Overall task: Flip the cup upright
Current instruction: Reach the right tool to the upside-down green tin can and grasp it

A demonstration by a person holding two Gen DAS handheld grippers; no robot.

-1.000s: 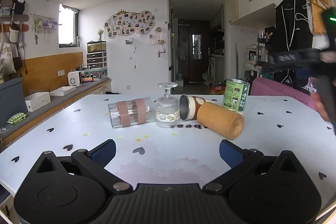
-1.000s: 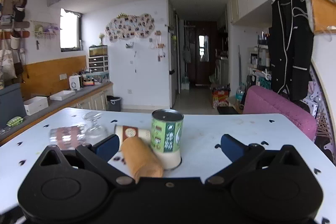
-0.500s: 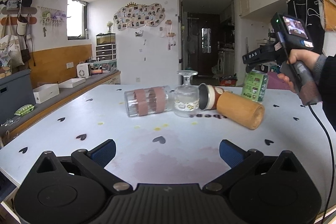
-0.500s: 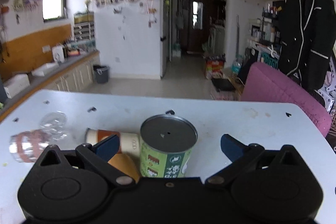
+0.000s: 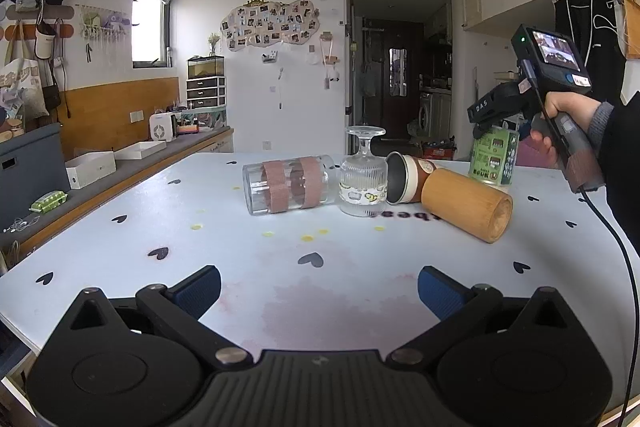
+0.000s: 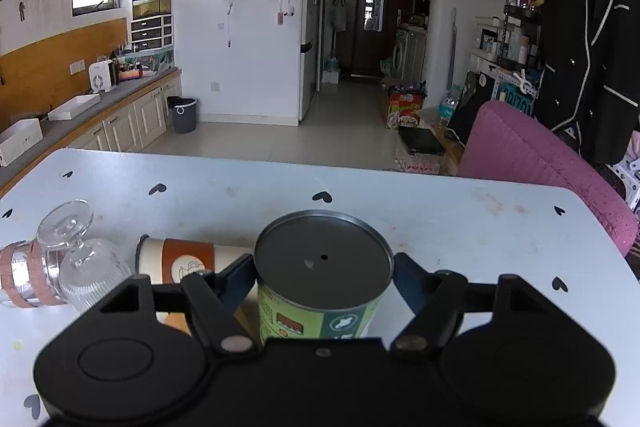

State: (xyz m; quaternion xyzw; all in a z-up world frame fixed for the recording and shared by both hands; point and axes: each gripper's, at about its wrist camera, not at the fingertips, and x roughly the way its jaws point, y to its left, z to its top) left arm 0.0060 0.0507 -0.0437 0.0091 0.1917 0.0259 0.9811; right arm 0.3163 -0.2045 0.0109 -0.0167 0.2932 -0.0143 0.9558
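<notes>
A green printed cup point(image 6: 320, 291) stands upside down on the white table point(image 6: 460, 227), its grey base up. My right gripper point(image 6: 324, 277) is shut on the cup, one finger on each side. In the left wrist view the same cup point(image 5: 494, 157) stands at the far right, under the right gripper's body. My left gripper point(image 5: 318, 287) is open and empty, low over the table's near side.
A clear tumbler with pink bands point(image 5: 288, 185) lies on its side. A stemmed glass point(image 5: 363, 175) stands upside down. A brown-banded cup point(image 5: 408, 177) and a bamboo cup point(image 5: 466, 205) lie beside it. A pink chair point(image 6: 540, 167) stands past the table's right edge.
My right gripper has moved forward and down over the green cup and closed its fingers on it. My left gripper has stayed open and shifted slightly left.
</notes>
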